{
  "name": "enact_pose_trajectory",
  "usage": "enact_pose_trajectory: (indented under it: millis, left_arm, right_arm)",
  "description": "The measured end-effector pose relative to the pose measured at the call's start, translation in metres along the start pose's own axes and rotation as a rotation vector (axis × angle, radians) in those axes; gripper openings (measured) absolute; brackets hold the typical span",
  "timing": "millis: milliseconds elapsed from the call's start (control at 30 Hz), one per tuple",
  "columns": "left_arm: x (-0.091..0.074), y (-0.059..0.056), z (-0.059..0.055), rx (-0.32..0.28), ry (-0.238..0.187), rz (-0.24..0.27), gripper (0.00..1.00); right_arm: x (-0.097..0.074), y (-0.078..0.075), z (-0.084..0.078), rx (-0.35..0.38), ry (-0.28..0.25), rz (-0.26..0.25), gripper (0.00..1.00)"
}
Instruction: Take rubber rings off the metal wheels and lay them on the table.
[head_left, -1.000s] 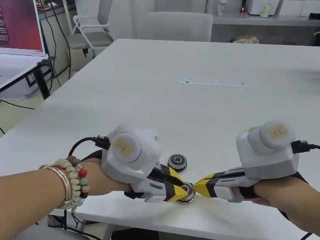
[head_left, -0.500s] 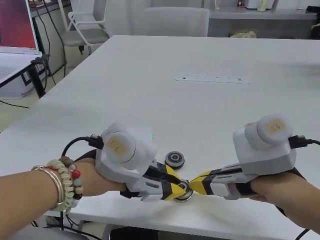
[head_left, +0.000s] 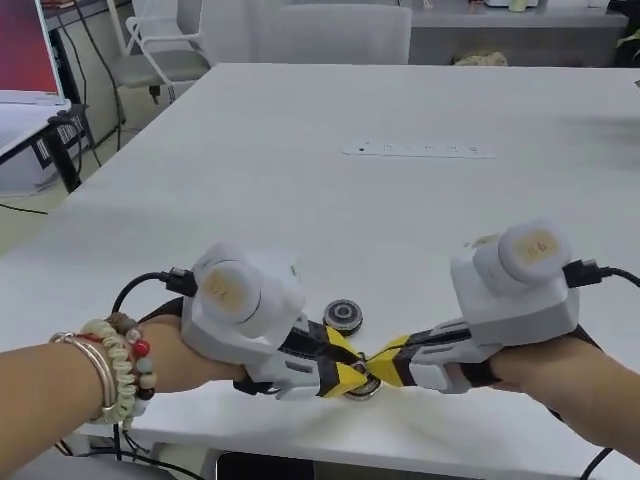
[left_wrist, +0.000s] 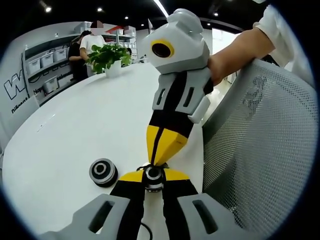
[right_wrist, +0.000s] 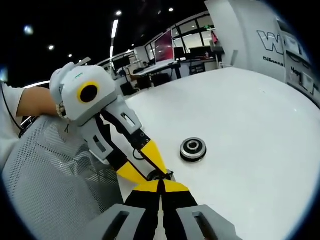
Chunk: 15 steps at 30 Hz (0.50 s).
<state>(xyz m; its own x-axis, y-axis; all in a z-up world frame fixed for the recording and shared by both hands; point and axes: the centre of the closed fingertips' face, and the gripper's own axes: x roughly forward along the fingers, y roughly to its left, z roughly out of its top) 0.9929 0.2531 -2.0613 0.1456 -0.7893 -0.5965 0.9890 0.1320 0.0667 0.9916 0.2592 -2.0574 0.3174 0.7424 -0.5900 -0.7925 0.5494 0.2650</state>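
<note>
Head view, workbench: you hold the left gripper and right gripper tip to tip at the near edge of the white table, w/ a metal wheel between them. Left gripper view — your yellow jaws sit either side of the wheel, pinching it, while the right gripper points down from the top of frame, its tip touching the wheel. Right gripper view: that claw's jaws are pressed together, tip at the wheel's rim — can't tell if any rubber is caught betw. them. A second wheel lies flat on the table just beyond, apart from both claws, dark outer band around a bright hub. Beaded bracelets circle your left wrist.
</note>
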Motion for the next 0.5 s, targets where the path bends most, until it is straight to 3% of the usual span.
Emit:
enact_pose_trajectory:
  millis: [67, 100, 133, 200, 500]
  left_arm:
    - [0.002, 0.002, 0.002, -0.002, -0.001, 0.001, 0.07]
    - [0.002, 0.002, 0.002, -0.001, -0.001, 0.000, 0.07]
    - [0.003, 0.002, 0.002, -0.002, 0.000, 0.000, 0.07]
    - [0.003, 0.002, 0.002, 0.013, 0.001, -0.002, 0.07]
    - [0.006, 0.004, 0.004, 0.019, -0.007, -0.029, 0.08]
  right_arm:
    - [0.000, 0.003, 0.011, 0.005, -0.041, 0.016, 0.00]
    - [0.001, 0.003, 0.012, 0.000, -0.027, 0.009, 0.00]
    - [0.001, -0.004, 0.006, -0.038, 0.023, -0.026, 0.00]
    - [0.005, -0.007, 0.002, -0.067, 0.041, -0.037, 0.00]
    - [0.003, -0.016, 0.001, -0.002, 0.050, -0.037, 0.00]
